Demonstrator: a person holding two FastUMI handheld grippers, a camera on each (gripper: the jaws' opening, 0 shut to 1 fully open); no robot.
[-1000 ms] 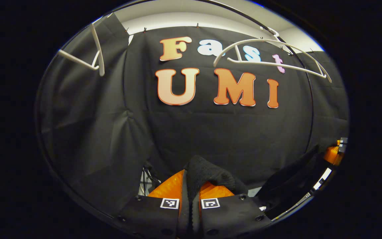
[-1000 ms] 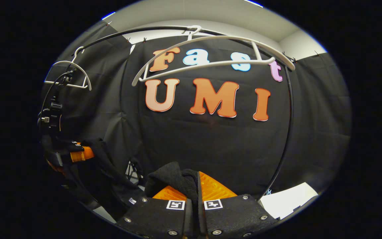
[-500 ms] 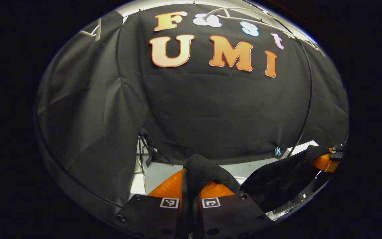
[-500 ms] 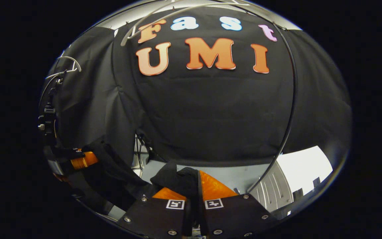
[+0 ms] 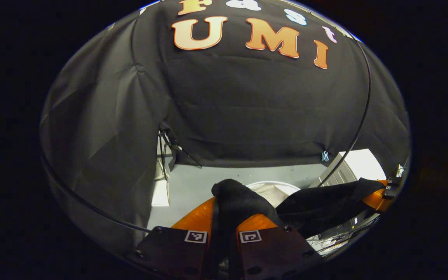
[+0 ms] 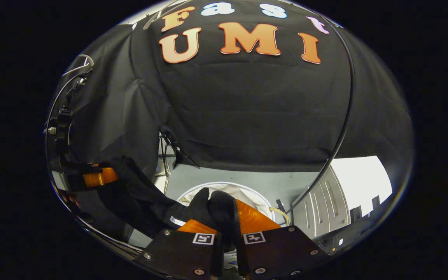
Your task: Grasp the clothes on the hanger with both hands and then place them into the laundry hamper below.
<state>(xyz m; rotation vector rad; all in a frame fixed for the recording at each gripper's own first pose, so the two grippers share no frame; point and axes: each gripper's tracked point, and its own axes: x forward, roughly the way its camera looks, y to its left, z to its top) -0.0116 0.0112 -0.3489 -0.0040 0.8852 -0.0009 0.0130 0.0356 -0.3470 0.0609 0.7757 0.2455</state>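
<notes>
I see one black knit garment (image 5: 243,202) clamped by both my left gripper (image 5: 224,217) and right gripper (image 6: 226,219), above one round white laundry hamper (image 6: 255,194).

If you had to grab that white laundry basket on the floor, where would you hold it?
Pinch the laundry hamper at its round top rim, from above. It stands open-mouthed below both grippers, so the rim's near edge is easiest, though the black garment hangs stretched over it between them.

Two black plate-bodied left gripper (image 5: 224,217) and right gripper (image 6: 224,221) units: ribbed translucent orange fingers (image 5: 195,216), silver screws along the plates, small square black-and-white markers near the inner edges, thin black cabling.
</notes>
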